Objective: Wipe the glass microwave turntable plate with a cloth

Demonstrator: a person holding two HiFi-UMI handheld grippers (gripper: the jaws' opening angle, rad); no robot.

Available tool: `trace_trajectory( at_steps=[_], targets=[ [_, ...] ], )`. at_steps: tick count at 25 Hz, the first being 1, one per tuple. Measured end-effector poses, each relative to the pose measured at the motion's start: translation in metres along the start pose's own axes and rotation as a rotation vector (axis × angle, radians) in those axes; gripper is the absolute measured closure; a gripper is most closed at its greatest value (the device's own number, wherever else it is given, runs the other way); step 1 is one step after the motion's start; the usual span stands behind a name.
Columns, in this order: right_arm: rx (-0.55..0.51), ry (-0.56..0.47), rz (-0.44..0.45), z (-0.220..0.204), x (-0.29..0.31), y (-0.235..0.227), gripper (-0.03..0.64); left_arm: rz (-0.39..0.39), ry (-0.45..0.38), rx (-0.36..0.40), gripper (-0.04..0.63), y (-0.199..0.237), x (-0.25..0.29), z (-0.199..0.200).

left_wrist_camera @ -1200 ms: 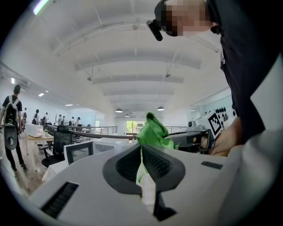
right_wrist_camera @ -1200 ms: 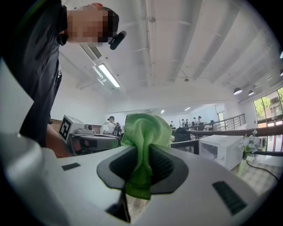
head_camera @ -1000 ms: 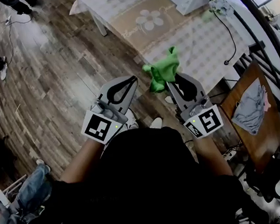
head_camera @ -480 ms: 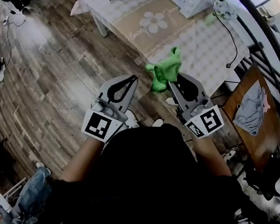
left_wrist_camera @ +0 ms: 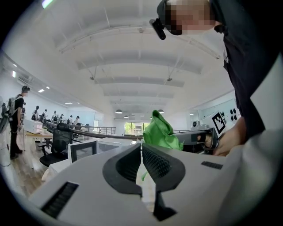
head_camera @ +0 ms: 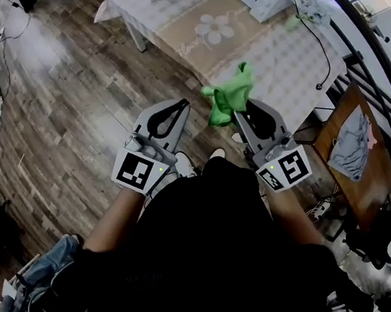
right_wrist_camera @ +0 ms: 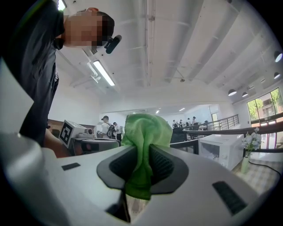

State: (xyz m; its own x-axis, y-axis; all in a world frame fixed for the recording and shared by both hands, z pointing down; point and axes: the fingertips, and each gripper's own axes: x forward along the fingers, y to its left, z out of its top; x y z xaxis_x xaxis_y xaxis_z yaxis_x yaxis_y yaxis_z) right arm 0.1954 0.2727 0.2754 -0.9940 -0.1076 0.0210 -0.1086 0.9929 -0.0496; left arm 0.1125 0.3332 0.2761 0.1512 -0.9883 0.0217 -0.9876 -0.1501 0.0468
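Right gripper [head_camera: 241, 113] pinched the green cloth [head_camera: 230, 95] between its 2 jaws, the cloth bunching up past the tips. Beside it, the left gripper [head_camera: 182, 106] had its jaws pressed together on nothing. Both hung above the wooden floor [head_camera: 79, 96], near the checked table [head_camera: 284, 60].

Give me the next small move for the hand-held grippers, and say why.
Probably carry the green cloth forward to the table. The right hand-held gripper is shut on it, yet both grippers hang over the floor short of the table, and no glass plate shows in any view. The left hand-held gripper is shut and empty.
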Motion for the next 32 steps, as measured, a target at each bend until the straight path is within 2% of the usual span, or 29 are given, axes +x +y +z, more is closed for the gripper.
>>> trace_trajectory(
  at_steps=[12, 20, 32],
  targets=[
    [0.028, -0.002, -0.027, -0.011, 0.024, -0.033, 0.522, 0.003, 0.031, 0.002, 0.571, 0.025, 0.021, -0.010],
    [0.039, -0.011, -0.039, -0.009, 0.059, -0.083, 0.522, -0.010, 0.038, 0.025, 0.571, 0.060, 0.066, -0.001],
    [0.073, -0.003, -0.109, -0.009, 0.091, -0.175, 0.520, -0.071, 0.082, 0.060, 0.571, 0.094, 0.156, 0.009]
  ],
)
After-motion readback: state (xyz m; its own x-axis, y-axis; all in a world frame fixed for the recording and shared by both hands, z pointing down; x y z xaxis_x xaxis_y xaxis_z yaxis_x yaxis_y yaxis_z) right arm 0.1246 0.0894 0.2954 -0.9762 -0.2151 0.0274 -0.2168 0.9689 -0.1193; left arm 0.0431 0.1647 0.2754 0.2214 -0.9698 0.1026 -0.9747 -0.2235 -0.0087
